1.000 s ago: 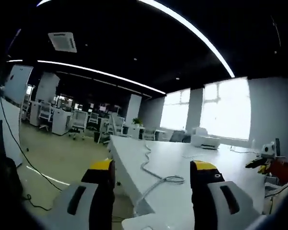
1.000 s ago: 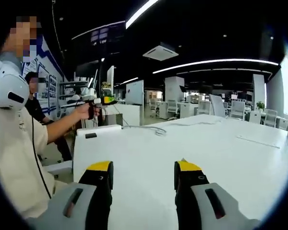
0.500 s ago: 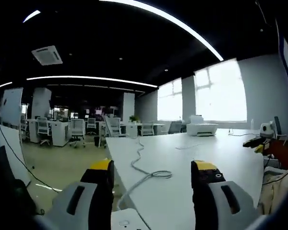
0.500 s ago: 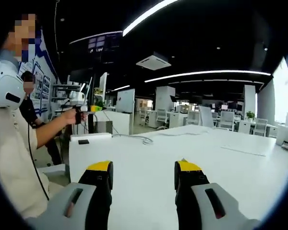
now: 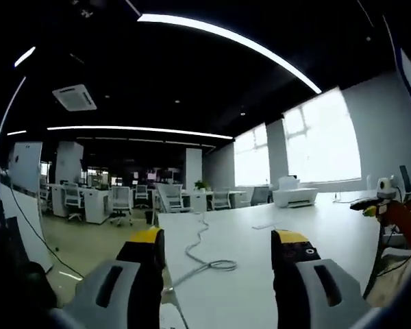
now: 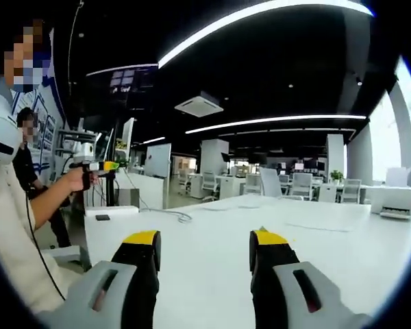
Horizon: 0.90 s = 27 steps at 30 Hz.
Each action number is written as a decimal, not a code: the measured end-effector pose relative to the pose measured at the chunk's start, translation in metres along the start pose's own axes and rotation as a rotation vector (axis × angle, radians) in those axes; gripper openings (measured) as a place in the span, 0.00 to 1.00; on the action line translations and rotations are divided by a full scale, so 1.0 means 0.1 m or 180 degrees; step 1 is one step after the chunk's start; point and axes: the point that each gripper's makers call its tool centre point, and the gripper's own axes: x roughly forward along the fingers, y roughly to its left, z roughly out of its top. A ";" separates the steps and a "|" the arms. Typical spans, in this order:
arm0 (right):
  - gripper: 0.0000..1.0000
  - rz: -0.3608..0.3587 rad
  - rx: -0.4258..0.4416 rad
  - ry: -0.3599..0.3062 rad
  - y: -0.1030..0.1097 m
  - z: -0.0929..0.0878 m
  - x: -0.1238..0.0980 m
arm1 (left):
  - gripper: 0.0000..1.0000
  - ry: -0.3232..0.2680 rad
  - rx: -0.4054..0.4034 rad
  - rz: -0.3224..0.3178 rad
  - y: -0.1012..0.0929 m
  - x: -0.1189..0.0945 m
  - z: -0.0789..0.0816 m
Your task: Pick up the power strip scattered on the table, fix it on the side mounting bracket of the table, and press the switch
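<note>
In the right gripper view a white power strip [image 6: 113, 211] with a small black switch [image 6: 103, 217] lies at the far left end of the white table [image 6: 315, 253]. Its grey cable [image 6: 170, 214] curls away from it across the top. My right gripper [image 6: 205, 240] hovers open over the table, well short of the strip, with nothing between its yellow-tipped jaws. My left gripper [image 5: 218, 240] is open too, above the table's end, with the looped cable [image 5: 212, 264] lying ahead of it. A person's hand holds the left gripper [image 6: 99, 166] above the strip.
A person in light clothing [image 6: 14, 233] sits at the left, and another person [image 6: 27, 151] stands behind. A white printer [image 5: 293, 196] sits at the table's far side by the windows. Office desks and chairs [image 5: 116, 202] fill the room beyond. The right gripper [image 5: 368, 204] shows at the right.
Both cameras have tilted upward, so the table sits lower in each view. The strip's white body has dropped out of the bottom of the left gripper view. Both grippers stay open.
</note>
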 end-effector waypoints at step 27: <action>0.49 -0.0677 0.0086 -0.0084 -0.65 0.25 -0.63 | 0.68 -0.0129 -0.0305 0.0274 -0.51 -0.02 -0.12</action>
